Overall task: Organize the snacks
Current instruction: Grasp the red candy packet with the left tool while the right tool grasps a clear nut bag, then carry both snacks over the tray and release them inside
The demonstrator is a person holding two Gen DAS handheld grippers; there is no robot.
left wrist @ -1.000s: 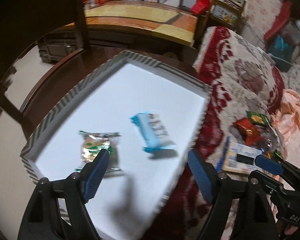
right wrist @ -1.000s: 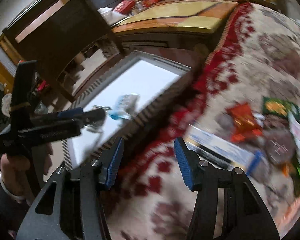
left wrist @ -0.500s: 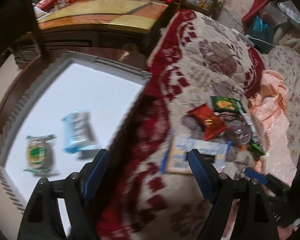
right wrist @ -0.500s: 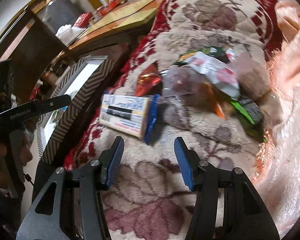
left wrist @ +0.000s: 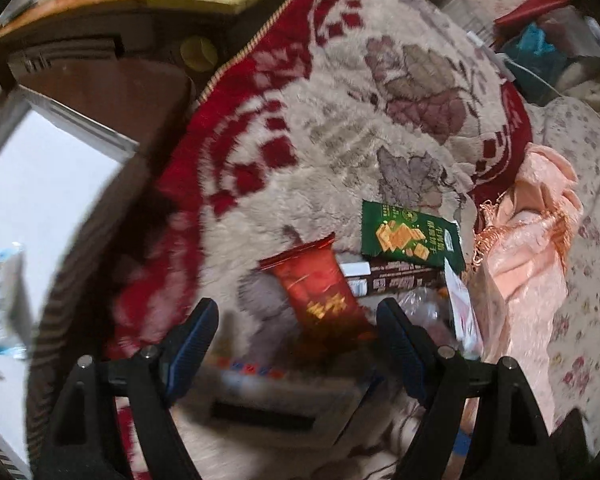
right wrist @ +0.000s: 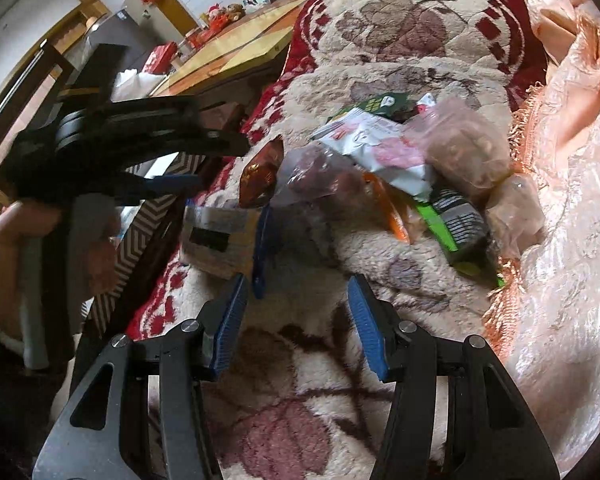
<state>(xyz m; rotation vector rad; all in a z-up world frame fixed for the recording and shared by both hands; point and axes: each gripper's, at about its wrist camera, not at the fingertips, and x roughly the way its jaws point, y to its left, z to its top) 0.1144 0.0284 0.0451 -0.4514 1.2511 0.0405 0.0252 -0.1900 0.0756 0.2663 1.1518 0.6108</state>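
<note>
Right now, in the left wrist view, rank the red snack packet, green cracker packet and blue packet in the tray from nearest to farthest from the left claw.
1. Red snack packet, between the open left claw's fingers.
2. Green cracker packet, beyond, to the right.
3. Blue packet, far left in the tray.

Snack pile on blanket, flat box left of it, tray further left

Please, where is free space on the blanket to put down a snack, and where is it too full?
Free: the blanket patch nearest the right tongs, below the flat box. Free too: the floral part beyond the green packet. Crowded: the snack pile beside the pink cloth.
</note>
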